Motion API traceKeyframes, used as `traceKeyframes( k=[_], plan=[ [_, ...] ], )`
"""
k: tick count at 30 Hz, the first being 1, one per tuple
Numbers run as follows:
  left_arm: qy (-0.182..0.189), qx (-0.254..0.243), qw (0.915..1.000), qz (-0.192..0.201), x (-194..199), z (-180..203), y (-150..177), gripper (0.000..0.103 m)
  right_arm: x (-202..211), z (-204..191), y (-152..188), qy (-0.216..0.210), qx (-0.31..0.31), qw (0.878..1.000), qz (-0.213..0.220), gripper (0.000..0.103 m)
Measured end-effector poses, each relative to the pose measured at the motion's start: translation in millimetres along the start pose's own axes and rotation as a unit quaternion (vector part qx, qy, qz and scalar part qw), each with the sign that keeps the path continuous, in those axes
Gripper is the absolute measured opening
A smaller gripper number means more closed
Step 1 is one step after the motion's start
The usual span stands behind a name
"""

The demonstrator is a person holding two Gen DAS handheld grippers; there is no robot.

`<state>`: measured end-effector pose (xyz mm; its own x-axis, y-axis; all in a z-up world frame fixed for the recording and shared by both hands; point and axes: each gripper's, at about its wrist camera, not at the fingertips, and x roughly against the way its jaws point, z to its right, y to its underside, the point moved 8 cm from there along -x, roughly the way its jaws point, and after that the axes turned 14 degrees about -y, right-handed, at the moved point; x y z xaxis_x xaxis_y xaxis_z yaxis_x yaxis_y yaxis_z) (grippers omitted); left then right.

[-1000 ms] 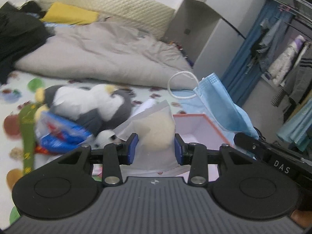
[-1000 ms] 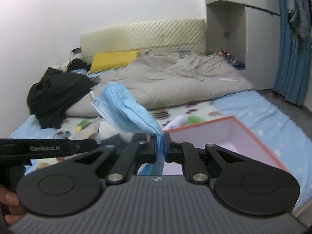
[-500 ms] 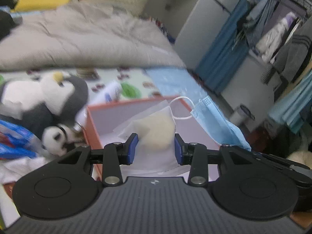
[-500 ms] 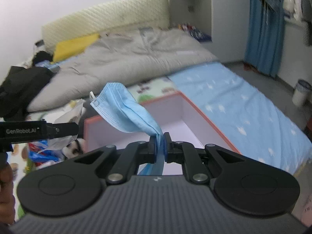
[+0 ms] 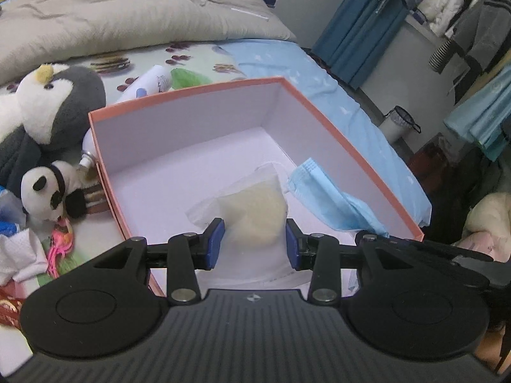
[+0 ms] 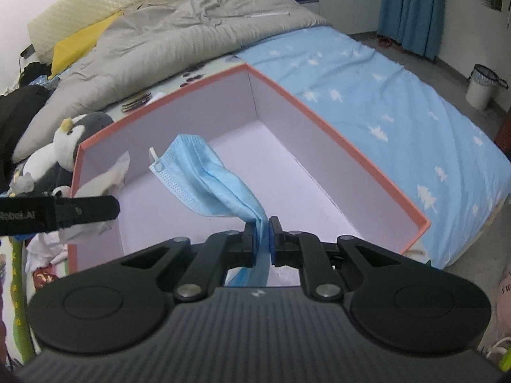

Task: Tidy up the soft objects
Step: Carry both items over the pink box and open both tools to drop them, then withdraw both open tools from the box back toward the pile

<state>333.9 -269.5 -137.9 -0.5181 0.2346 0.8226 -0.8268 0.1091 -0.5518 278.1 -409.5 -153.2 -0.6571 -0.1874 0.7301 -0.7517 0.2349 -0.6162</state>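
Observation:
An open orange-rimmed box (image 5: 335, 124) with a pale lilac inside sits on the bed; it also shows in the right wrist view (image 6: 319, 118). My left gripper (image 5: 254, 242) is shut on a clear bag of cream stuffing (image 5: 252, 210) and holds it over the box's near left part. My right gripper (image 6: 262, 237) is shut on a blue face mask (image 6: 204, 178), which hangs over the box floor; the mask also shows in the left wrist view (image 5: 325, 198). The left gripper's side (image 6: 57, 215) and its bag (image 6: 105, 178) show in the right wrist view.
A penguin plush (image 5: 54, 105) and a small panda plush (image 5: 44, 191) lie left of the box, with a white tube (image 5: 150, 83), white cloth (image 5: 19, 252) and packets. A grey duvet (image 6: 166, 41) covers the far bed. A bin (image 6: 482, 86) stands on the floor at right.
Both grippers have swung from the bed over the open box and lowered, carrying the bag and the mask with them. The box now fills both views.

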Motion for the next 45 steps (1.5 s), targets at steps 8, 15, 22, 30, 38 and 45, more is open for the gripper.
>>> traceKeyframes(
  k=[8,15,22,30,38,45],
  plan=[
    [-0.005,-0.014,0.9998,0.016,10.5,0.4,-4.5,0.069,4.6,6.5,-2.3,0.001,0.001,1.000,0.008,0.056],
    [-0.008,-0.019,0.9971,0.073,53.8,-3.6,-7.8,0.069,33.6,-9.2,-9.8,-0.016,0.017,0.999,0.047,0.056],
    [-0.014,-0.017,0.9919,0.125,105.8,-18.6,2.7,0.069,67.7,-45.9,-8.7,-0.048,0.051,0.993,0.093,0.058],
    [-0.030,-0.004,0.9862,0.163,156.2,-47.3,27.1,0.069,102.6,-85.2,0.1,-0.080,0.076,0.985,0.131,0.060],
    [-0.051,0.012,0.9838,0.171,186.7,-81.5,59.6,0.069,121.5,-121.9,17.7,-0.111,0.105,0.978,0.140,0.060],
    [-0.074,0.033,0.9839,0.159,191.4,-111.8,90.4,0.069,119.6,-153.7,43.0,-0.130,0.130,0.975,0.128,0.060]
  ],
)
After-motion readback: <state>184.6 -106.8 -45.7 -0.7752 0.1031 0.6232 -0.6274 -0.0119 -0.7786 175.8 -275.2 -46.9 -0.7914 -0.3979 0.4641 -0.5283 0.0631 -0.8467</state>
